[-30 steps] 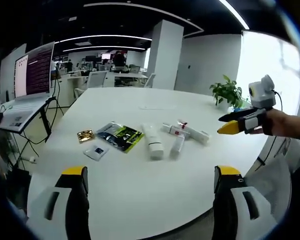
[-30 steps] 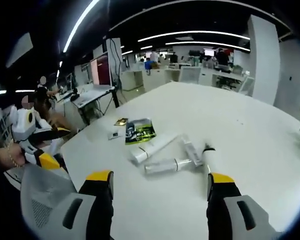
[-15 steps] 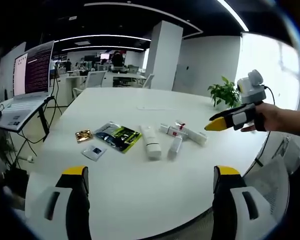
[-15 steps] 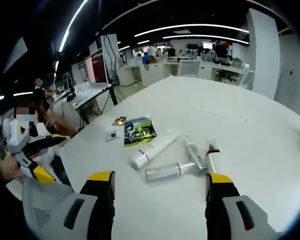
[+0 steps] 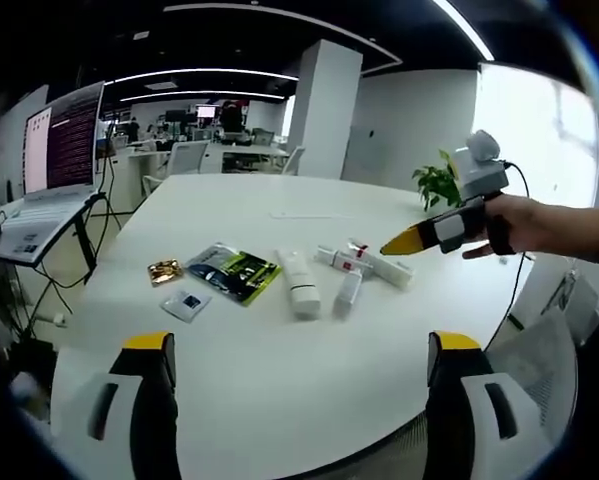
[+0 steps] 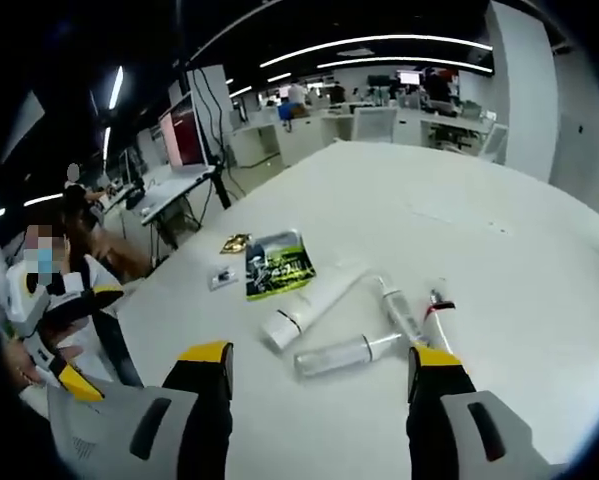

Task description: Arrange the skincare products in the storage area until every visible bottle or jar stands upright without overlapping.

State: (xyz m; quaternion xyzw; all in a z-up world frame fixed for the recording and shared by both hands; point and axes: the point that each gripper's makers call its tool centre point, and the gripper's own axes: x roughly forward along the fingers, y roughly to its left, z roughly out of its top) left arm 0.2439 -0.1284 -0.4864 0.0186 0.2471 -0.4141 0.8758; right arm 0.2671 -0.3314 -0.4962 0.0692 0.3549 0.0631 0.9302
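Everything lies flat on the white round table (image 5: 279, 370). A white tube (image 5: 299, 283) lies beside a clear bottle (image 5: 348, 290), a red-labelled bottle (image 5: 339, 261) and a red-capped bottle (image 5: 387, 268). My left gripper (image 5: 303, 342) is open, well short of them, near the table's edge. A hand holds my right gripper (image 5: 404, 242) above the red-capped bottle. In the right gripper view the tube (image 6: 314, 305), clear bottle (image 6: 341, 353) and two further bottles (image 6: 399, 310) (image 6: 436, 320) lie just ahead of the open right gripper (image 6: 319, 352). The left gripper (image 6: 84, 340) shows at the left.
A green-black packet (image 5: 237, 271), a gold sachet (image 5: 165, 271) and a small white sachet (image 5: 190, 302) lie left of the tube. A laptop (image 5: 59, 150) stands on a stand beyond the table's left edge. A potted plant (image 5: 439, 185) sits at the far right, a mesh chair (image 5: 539, 370) nearer.
In the left gripper view my right gripper has moved left, over the red-capped bottle. The right gripper's camera has come closer to the bottles. The products lie as before.
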